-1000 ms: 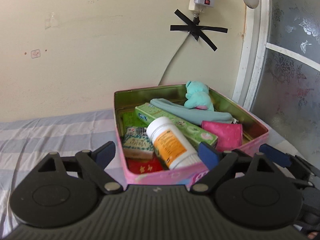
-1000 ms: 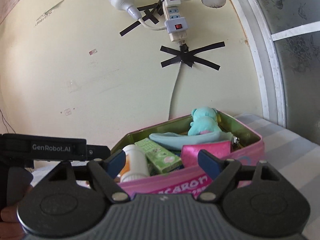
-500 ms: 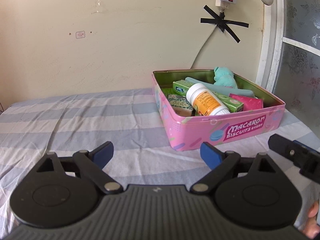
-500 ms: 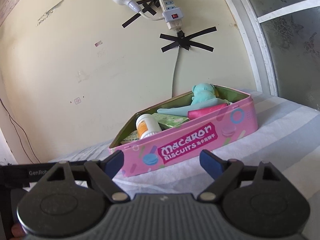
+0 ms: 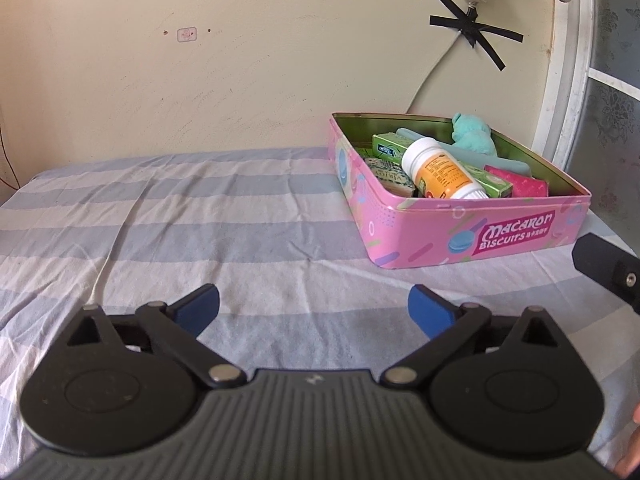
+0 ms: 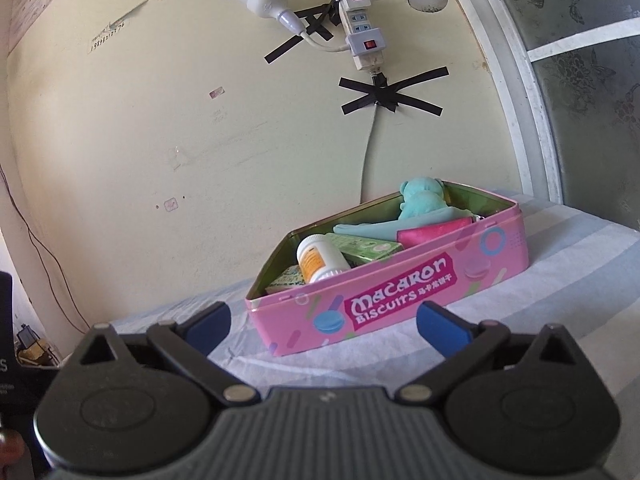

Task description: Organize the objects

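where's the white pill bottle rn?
Left wrist view, right of centre: the white pill bottle lies on its side inside the pink Macaron Biscuits tin, near the front wall, resting across the green box.

Scuffed cream wall [image 5: 248, 72] behind striped bedsheet [image 5: 180, 216], frosted window [image 6: 592, 80].

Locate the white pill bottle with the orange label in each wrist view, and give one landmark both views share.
Left wrist view: the pill bottle lies on its side in the pink biscuit tin, right of centre, upper half.
Right wrist view: it sits at the tin's left end, just below mid-frame.
Shared landmark: the black tape cross on the wall above the tin.
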